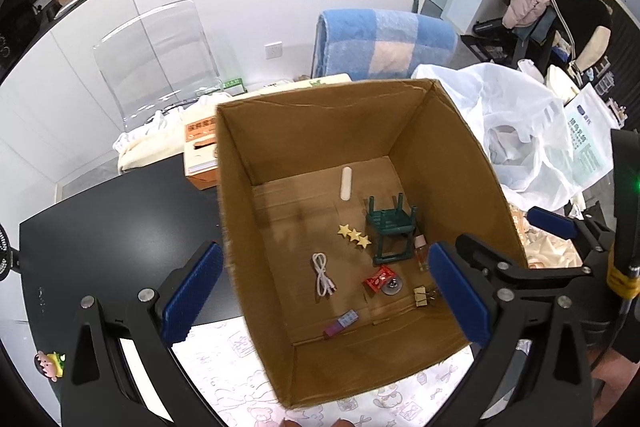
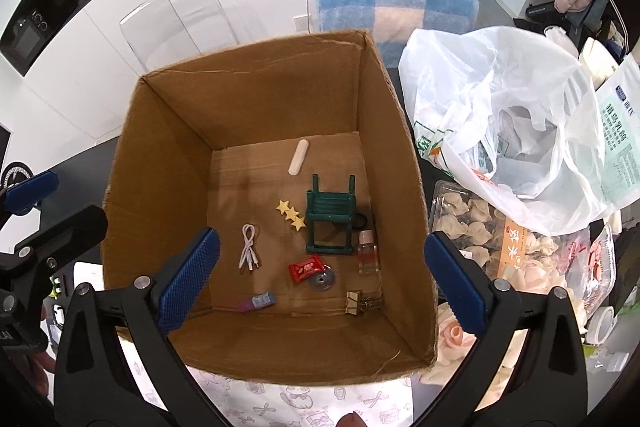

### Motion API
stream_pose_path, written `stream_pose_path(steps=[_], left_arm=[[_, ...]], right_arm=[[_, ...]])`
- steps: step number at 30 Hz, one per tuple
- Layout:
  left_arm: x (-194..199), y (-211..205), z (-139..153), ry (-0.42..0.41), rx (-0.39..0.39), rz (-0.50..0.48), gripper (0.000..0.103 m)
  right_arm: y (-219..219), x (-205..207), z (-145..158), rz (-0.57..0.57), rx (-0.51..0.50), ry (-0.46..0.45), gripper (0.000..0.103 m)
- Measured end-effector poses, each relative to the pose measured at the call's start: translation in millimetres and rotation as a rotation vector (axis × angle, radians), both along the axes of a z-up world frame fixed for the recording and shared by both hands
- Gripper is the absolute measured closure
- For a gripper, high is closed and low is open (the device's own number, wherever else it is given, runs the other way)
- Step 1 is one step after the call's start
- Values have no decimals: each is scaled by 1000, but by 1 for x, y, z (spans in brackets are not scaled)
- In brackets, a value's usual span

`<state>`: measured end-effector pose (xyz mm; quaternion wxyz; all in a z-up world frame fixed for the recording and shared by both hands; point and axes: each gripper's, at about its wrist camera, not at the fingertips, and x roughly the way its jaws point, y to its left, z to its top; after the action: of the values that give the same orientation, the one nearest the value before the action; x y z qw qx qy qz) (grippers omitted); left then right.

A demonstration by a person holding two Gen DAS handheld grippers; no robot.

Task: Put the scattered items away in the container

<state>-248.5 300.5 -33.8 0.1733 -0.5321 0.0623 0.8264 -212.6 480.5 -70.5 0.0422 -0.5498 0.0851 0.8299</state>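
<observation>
Both sets of tongs hang above the open cardboard box [image 2: 256, 147], each spread wide with nothing between its blue pads: the left tongs [image 1: 324, 291] over the box's near left corner, the right tongs [image 2: 320, 279] more squarely over its mouth. The box stands on a dark counter [image 1: 120, 227], its near edge on a patterned cloth [image 2: 304, 403]. On its floor lie the gathered things: a small green stool [image 2: 330, 223] tipped on its side, a row of three yellow stars [image 2: 291, 215] just beside it, a coiled white cable [image 2: 249, 247], a red wrapper [image 2: 305, 268] overlapping a metal disc [image 2: 322, 281], a small clear bottle [image 2: 368, 253] near the right wall, gold binder clips [image 2: 356, 302] in the near right corner, a purple and blue stick [image 2: 256, 302], and a pale flat stick [image 2: 299, 157] toward the back. All look light. The stool is stiff and best pinched across a leg or the seat frame; the cable is limp and would sag from any hold; the bottle looks smooth and may slip unless taken across its body; the disc and stars lie flat and offer little edge. The task appears largely done. To the right, a white plastic bag [image 2: 500, 95] and trays of dumplings [image 2: 476, 223] sit beside the box; whether these count as scattered items I cannot tell.
</observation>
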Motion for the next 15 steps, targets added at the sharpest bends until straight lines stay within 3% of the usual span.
stream_pose_path(steps=[8,15], left_arm=[[28,-48,33,38,27,64,1],[71,-123,61,66,28,162,1]], right_arm=[[-43,19,38,32,21,46,0],[-102,48,68,71,21,68,0]])
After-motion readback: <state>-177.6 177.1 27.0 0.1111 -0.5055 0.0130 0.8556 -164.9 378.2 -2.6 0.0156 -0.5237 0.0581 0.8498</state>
